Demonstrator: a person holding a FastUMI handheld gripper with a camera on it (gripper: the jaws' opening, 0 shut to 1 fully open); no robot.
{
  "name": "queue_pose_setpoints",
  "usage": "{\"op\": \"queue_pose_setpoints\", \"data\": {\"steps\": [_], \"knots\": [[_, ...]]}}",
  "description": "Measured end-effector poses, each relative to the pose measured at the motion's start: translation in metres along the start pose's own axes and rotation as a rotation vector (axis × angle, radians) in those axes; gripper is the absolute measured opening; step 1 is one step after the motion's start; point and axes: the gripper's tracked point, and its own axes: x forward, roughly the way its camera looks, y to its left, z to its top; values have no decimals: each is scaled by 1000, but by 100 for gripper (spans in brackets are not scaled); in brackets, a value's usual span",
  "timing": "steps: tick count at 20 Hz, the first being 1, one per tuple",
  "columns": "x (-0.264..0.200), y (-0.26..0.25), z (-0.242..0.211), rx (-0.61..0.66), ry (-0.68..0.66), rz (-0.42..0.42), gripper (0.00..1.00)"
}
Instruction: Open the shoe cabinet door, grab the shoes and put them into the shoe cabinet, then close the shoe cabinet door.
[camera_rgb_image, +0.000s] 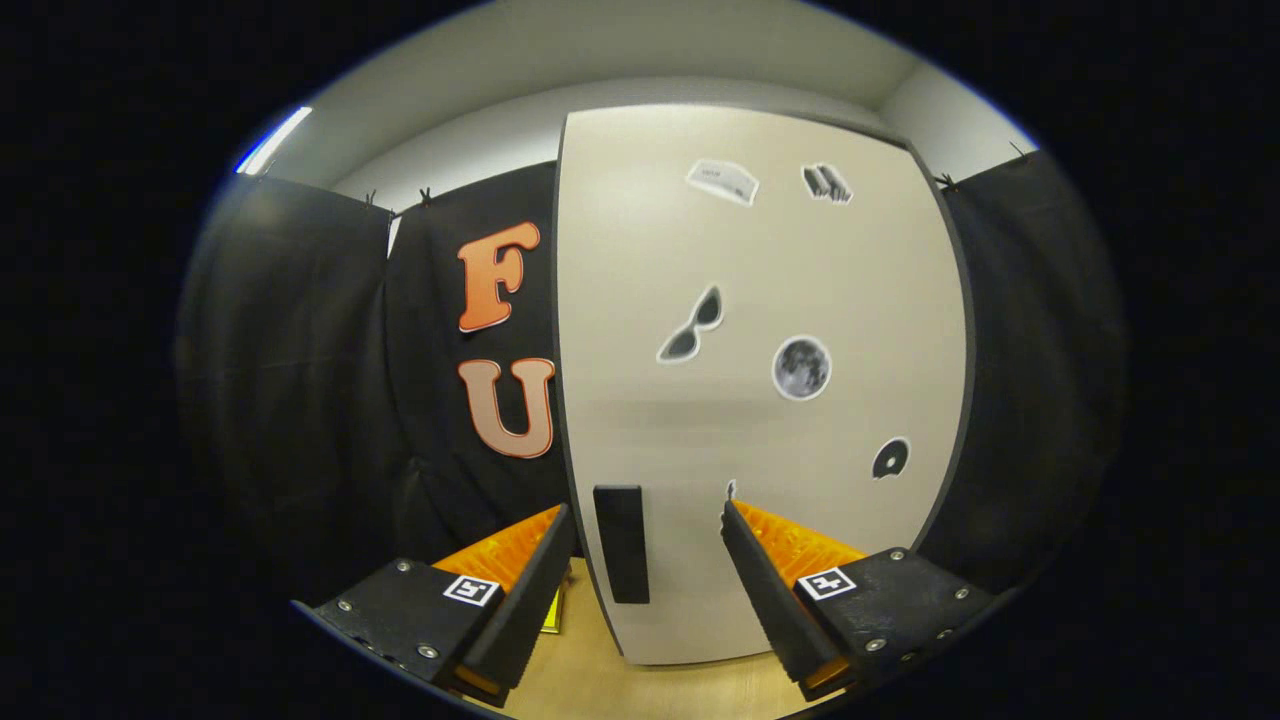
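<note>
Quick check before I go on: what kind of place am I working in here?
Likely a staged test booth, not a home: black cloth walls surround a sticker-dotted shoe cabinet door on a wooden floor. The gripper jaws are open around its dark handle.

this was a staged recording booth, not a lived-in home: black cloth (300, 380) was clipped up as walls beneath a plain pale ceiling (640, 60) with a strip light (272, 142). a cream shoe cabinet door (760, 400) dotted with stickers (801, 367) stood on a light wooden floor (620, 685), with the gripper (648, 525) and its fingers spread apart before the door's dark handle (621, 543).
</note>
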Motion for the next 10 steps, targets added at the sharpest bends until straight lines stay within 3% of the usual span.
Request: {"op": "queue_pose_setpoints", "data": {"steps": [10], "knots": [[-129, -76, 68, -103, -129, -151, 93]]}}
